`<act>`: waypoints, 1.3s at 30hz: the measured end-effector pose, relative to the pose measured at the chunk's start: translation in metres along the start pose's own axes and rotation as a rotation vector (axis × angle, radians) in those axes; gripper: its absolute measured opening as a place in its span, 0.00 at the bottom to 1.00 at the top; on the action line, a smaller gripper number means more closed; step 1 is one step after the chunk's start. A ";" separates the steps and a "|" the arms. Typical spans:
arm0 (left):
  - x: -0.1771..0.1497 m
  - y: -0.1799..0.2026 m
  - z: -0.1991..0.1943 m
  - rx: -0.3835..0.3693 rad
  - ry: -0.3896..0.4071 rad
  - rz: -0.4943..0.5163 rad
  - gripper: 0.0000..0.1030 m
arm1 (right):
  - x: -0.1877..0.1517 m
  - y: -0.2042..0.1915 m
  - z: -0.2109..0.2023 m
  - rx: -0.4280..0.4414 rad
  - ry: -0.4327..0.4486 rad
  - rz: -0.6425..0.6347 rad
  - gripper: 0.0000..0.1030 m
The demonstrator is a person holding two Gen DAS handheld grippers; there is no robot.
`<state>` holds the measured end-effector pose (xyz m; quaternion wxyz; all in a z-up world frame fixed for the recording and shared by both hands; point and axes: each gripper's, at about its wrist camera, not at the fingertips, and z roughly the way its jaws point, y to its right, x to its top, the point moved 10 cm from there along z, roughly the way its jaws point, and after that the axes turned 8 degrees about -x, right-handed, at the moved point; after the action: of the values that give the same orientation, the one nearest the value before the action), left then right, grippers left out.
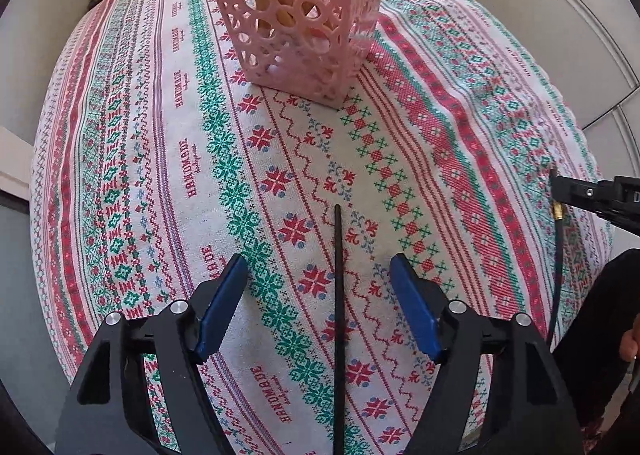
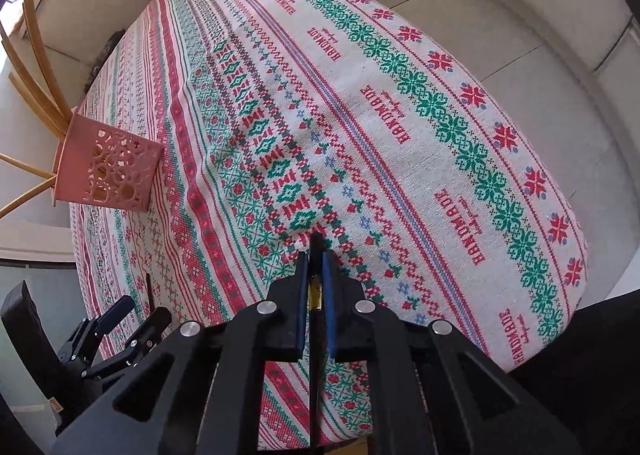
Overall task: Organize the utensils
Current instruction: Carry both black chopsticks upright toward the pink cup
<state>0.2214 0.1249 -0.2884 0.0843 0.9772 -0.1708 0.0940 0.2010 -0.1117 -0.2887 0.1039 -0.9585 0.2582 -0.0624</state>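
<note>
Pink basket (image 1: pixel 296 19) holds wooden utensils (image 2: pixel 36 55) on a patterned tablecloth (image 1: pixel 160 135). Left gripper (image 1: pixel 320 275) hangs spread; right gripper (image 2: pixel 316 259) is pressed together, with only its own antenna between the pads.

**Table surface and what rests on it**

Table (image 1: pixel 132 159) covered edge to edge by a patterned cloth (image 1: pixel 404 159): stripes of red, green and blue cross-stitch motifs on a pale ground, "HANDMADE" repeated along several bands. Cloth hangs over the rim on the far side (right wrist view). One item rests directly on it: a pink perforated basket (image 1: pixel 296 19), upright, near the far edge, holding light wooden sticks (image 2: pixel 38 55).
</note>
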 end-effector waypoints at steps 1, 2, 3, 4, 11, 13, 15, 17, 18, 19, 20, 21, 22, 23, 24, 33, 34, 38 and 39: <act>0.002 0.001 0.001 0.002 -0.002 -0.005 0.69 | 0.003 0.002 0.000 -0.012 -0.009 -0.015 0.08; 0.002 0.000 0.001 0.000 -0.004 -0.011 0.68 | 0.006 0.000 0.001 -0.025 -0.015 -0.023 0.08; 0.002 0.001 0.000 -0.003 -0.004 -0.011 0.62 | 0.007 -0.003 0.002 -0.037 -0.019 -0.030 0.08; 0.005 0.004 -0.001 -0.004 -0.002 -0.003 0.52 | 0.007 -0.005 0.001 -0.053 -0.018 -0.048 0.09; 0.005 0.023 -0.006 -0.001 0.048 0.016 0.12 | -0.002 -0.032 -0.002 -0.135 0.023 -0.079 0.25; 0.002 0.029 -0.005 0.006 0.074 0.006 0.05 | -0.001 -0.040 0.002 -0.165 0.071 -0.107 0.07; -0.001 0.030 -0.005 -0.006 0.107 -0.014 0.03 | -0.003 -0.042 0.003 -0.081 0.088 -0.080 0.07; -0.006 0.024 -0.012 -0.008 0.152 -0.020 0.03 | -0.005 -0.039 -0.001 -0.010 0.090 -0.073 0.07; -0.009 0.021 -0.017 -0.011 0.176 -0.028 0.03 | -0.004 -0.038 -0.005 0.008 0.112 -0.077 0.07; -0.011 0.018 -0.024 -0.025 0.205 -0.044 0.03 | -0.003 -0.034 -0.013 0.021 0.140 -0.083 0.07; -0.010 0.014 -0.033 -0.043 0.237 -0.061 0.03 | -0.002 -0.033 -0.022 0.034 0.175 -0.095 0.07; -0.010 0.012 -0.045 -0.061 0.279 -0.075 0.03 | -0.001 -0.033 -0.031 0.049 0.210 -0.106 0.07; -0.009 0.009 -0.056 -0.073 0.319 -0.085 0.03 | -0.002 -0.024 -0.046 0.063 0.244 -0.118 0.07; -0.010 0.006 -0.066 -0.085 0.354 -0.094 0.03 | -0.002 -0.024 -0.057 0.076 0.281 -0.132 0.07; -0.011 0.005 -0.078 -0.096 0.391 -0.103 0.03 | -0.001 -0.025 -0.068 0.084 0.318 -0.146 0.07; -0.010 0.024 -0.140 -0.127 0.576 -0.135 0.03 | -0.013 -0.064 -0.139 0.153 0.556 -0.314 0.07; -0.010 0.027 -0.145 -0.126 0.589 -0.132 0.03 | -0.016 -0.065 -0.146 0.165 0.566 -0.326 0.07; -0.016 0.039 -0.175 -0.110 0.639 -0.109 0.03 | -0.024 -0.071 -0.167 0.204 0.588 -0.341 0.07; -0.016 0.042 -0.181 -0.104 0.648 -0.103 0.03 | -0.024 -0.071 -0.173 0.206 0.593 -0.345 0.07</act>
<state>0.1639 0.1266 -0.1108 0.1886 0.8982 -0.0903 0.3867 0.1850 -0.0681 -0.1059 0.1085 -0.9127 0.1037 -0.3801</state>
